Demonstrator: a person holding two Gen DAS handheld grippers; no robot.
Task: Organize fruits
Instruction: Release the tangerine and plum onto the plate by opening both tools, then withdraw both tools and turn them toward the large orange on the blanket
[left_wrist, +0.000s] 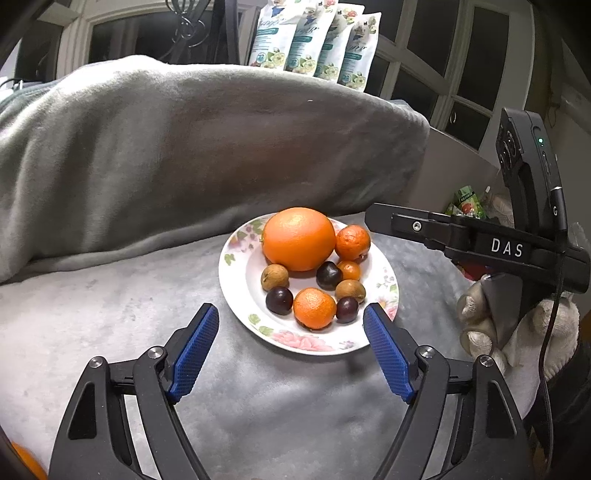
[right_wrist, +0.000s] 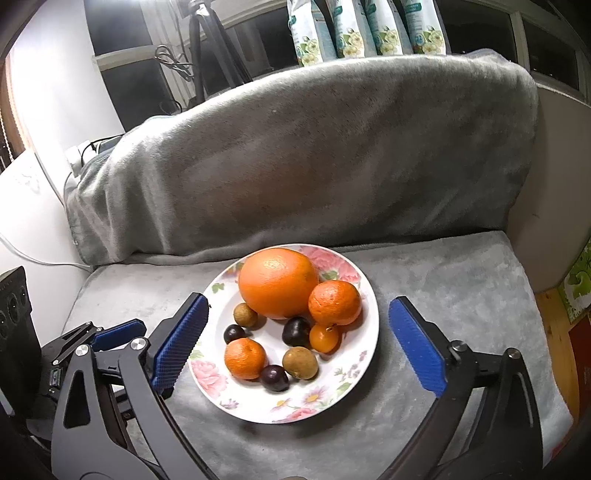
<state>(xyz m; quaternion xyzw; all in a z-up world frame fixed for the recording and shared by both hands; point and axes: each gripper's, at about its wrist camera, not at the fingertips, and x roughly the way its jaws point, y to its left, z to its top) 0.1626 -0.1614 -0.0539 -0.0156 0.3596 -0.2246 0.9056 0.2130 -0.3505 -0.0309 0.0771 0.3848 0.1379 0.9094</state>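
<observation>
Floral plate (right_wrist: 364, 295) sits mid-cushion (right_wrist: 461, 280), holding a large orange (right_wrist: 277, 282) and smaller fruit, all inside the rim. Left gripper (left_wrist: 291, 345) and right gripper (right_wrist: 298, 345) both spread wide, empty, straddling the plate's near edge. Bare cushion lies right.

grey blanketed sofa (right_wrist: 295, 155), dark windows (left_wrist: 476, 55)

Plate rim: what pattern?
White plate with pink flowers and green leaves; clearest in the right wrist view.
</observation>
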